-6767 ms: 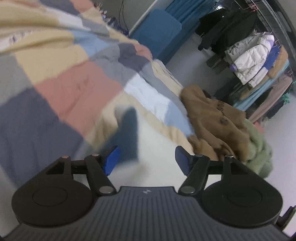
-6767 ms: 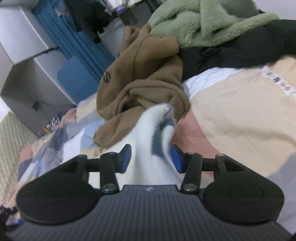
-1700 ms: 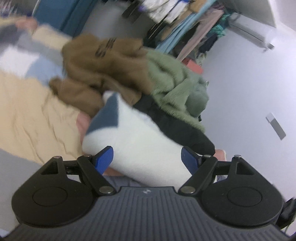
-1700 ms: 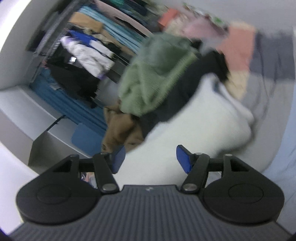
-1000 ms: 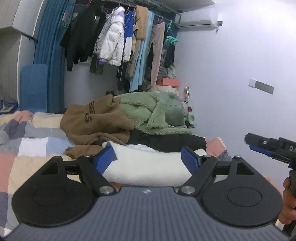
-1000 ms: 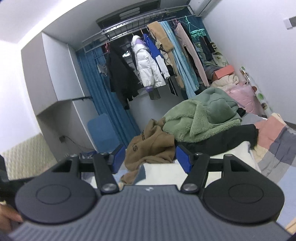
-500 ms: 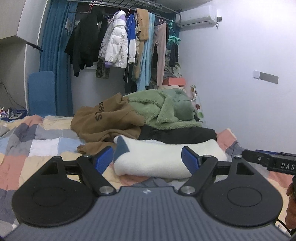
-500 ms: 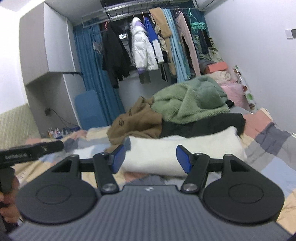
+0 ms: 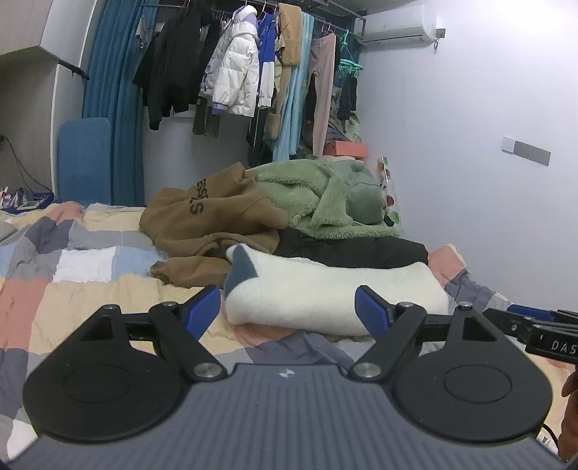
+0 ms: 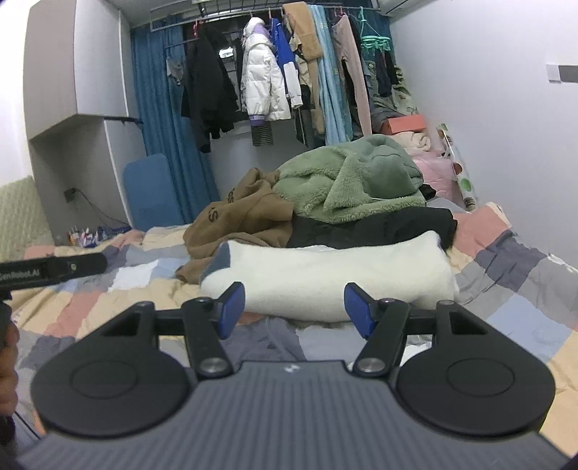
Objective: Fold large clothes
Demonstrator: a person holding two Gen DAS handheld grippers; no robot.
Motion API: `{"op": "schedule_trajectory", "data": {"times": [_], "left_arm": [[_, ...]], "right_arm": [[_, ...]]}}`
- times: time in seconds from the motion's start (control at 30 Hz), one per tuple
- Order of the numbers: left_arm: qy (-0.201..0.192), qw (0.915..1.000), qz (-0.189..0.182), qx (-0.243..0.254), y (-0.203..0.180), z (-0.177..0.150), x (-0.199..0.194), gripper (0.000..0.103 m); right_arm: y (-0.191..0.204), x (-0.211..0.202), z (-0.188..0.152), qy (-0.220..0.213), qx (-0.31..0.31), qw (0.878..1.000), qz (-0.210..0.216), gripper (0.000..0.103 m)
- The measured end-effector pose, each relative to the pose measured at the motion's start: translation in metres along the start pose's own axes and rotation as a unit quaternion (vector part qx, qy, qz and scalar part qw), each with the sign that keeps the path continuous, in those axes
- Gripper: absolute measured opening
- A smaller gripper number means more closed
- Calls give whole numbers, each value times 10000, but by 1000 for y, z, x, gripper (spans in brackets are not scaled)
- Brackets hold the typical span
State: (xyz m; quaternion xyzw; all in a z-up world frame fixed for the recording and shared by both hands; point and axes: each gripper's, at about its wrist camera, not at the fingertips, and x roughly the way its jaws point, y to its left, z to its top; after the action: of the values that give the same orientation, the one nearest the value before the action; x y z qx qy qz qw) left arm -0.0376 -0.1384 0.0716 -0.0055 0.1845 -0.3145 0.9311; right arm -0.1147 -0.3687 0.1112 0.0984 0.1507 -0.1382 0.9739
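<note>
On the patchwork quilt [image 9: 90, 267], toward its far end: one folded white fleece garment [image 9: 332, 293], lying flat as a thick bundle, with a grey-blue patch [image 9: 240, 273] showing at its left corner.

Behind it, touching its back edge: a black garment [image 9: 354, 251], flattened. Stacked on that, a green fleece jacket [image 9: 325, 202], heaped loosely. Left of the green jacket and against it: a brown hoodie [image 9: 209, 220] with dark lettering, crumpled, one part trailing down beside the white bundle's left corner.

Left gripper [image 9: 287, 307]: jaws wide apart, nothing between the blue pads, held just short of the white bundle and pointing at it.

Right gripper [image 10: 292, 303]: jaws apart, somewhat narrower, nothing between them, likewise in front of the bundle without touching it. The same bundle [image 10: 325, 274] fills the middle of the right wrist view.

Background: clothes rail [image 9: 253, 7] hung with coats, including a white puffer jacket [image 9: 234, 72]; blue curtain [image 9: 104, 72]; air conditioner [image 9: 395, 23] high on the wall; blue pad [image 9: 85, 159] leaning upright.
</note>
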Motion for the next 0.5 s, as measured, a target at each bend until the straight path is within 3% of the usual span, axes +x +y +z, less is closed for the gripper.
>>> {"op": "schedule_trajectory", "data": {"times": [0.5], "left_arm": [[-5, 10000, -51, 25, -1, 1, -1, 96]], "right_arm": [[-1, -1, 3, 19, -25, 9999, -106, 64]]}}
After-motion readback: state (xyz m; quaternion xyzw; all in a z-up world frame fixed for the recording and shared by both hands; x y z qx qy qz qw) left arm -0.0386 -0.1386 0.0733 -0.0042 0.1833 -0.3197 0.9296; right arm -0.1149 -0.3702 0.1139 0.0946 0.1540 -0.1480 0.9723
